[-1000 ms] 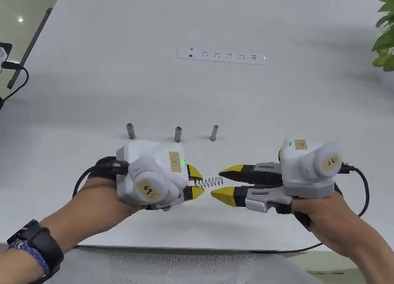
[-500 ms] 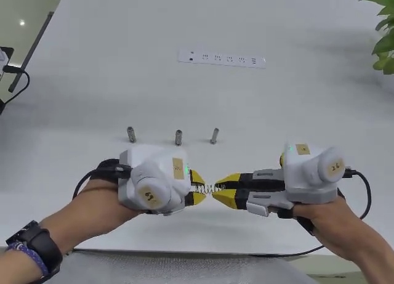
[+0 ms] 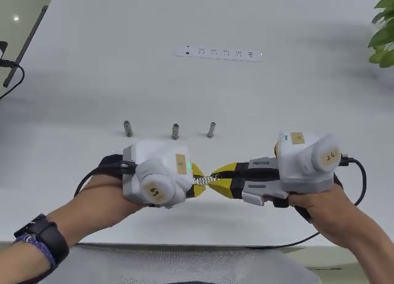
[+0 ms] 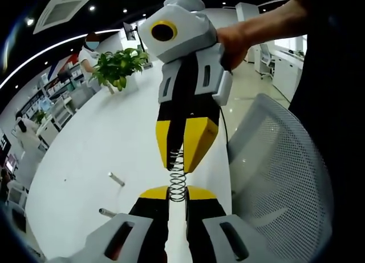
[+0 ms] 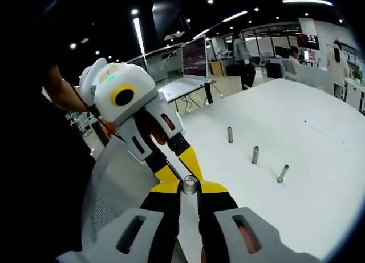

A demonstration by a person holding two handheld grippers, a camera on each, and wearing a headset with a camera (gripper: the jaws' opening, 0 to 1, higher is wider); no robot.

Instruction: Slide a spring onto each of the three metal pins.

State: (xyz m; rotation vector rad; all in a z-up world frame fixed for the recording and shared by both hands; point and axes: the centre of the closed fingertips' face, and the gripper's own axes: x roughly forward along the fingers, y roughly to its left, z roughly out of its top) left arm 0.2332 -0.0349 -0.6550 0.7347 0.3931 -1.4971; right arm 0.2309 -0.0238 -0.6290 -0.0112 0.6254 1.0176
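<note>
A small coil spring (image 3: 206, 180) hangs in the air between my two grippers, above the white table's front edge. My left gripper (image 3: 198, 180) is shut on its left end, and my right gripper (image 3: 217, 178) is shut on its right end; the yellow tips nearly meet. The right gripper view looks down the spring's (image 5: 189, 185) bore. Three metal pins stand in a row behind: the left pin (image 3: 128, 128) and the middle pin (image 3: 175, 131) each carry a coil, and the right pin (image 3: 211, 129) looks bare.
A white power strip (image 3: 218, 52) lies at the back of the table (image 3: 92, 81). Plant leaves (image 3: 380, 31) reach in at the far right. A black cable (image 3: 354, 191) trails from the right gripper. A mesh chair back (image 3: 184, 265) sits below the table edge.
My right gripper, open one second ago, has moved left to the spring's free end and shut on it. The left gripper has kept its hold.
</note>
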